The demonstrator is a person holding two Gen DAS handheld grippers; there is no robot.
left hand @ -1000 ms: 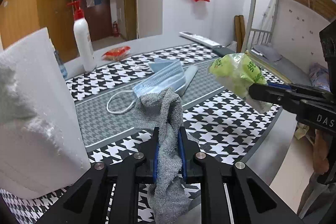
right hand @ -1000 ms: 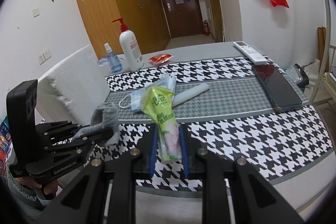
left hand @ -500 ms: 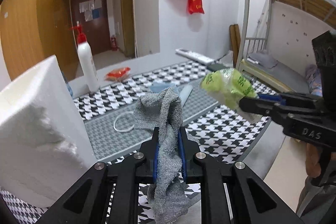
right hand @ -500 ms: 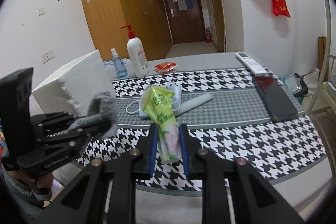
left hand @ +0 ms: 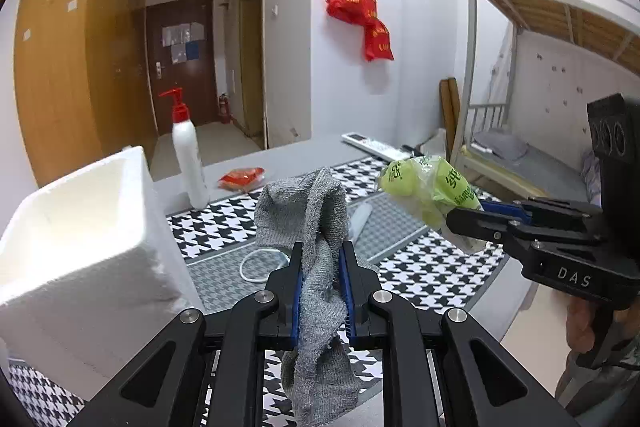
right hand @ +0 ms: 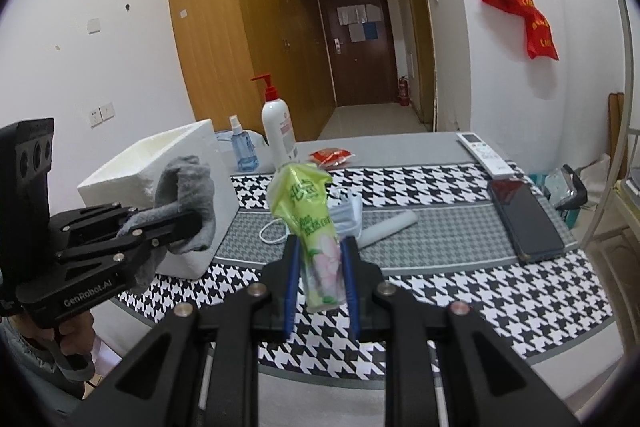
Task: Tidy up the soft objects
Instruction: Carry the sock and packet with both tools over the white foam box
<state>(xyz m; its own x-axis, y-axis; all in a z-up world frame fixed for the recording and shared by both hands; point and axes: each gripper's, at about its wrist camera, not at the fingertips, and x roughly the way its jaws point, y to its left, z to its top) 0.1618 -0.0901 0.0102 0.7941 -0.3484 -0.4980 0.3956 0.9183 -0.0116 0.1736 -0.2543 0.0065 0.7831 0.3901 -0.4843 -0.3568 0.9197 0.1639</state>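
Nearest the lens in the left wrist view, left gripper point(left hand: 322, 259) is clamped on a grey sock point(left hand: 316, 247), cloth bunched above the pads, rest dangling below, clear of the table. Beside it, right gripper point(right hand: 320, 255) is pinched tight on a green tissue pack point(right hand: 310, 215), also held in the air. Just left, white foam box point(left hand: 86, 247), open top. Further back on the houndstooth cloth point(right hand: 460, 291): face mask point(right hand: 348, 215), phone point(right hand: 524, 219), remote point(right hand: 484, 153), then pump bottle point(right hand: 278, 131) & spray bottle point(right hand: 242, 151).

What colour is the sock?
Grey; the sock shows best in the left wrist view.
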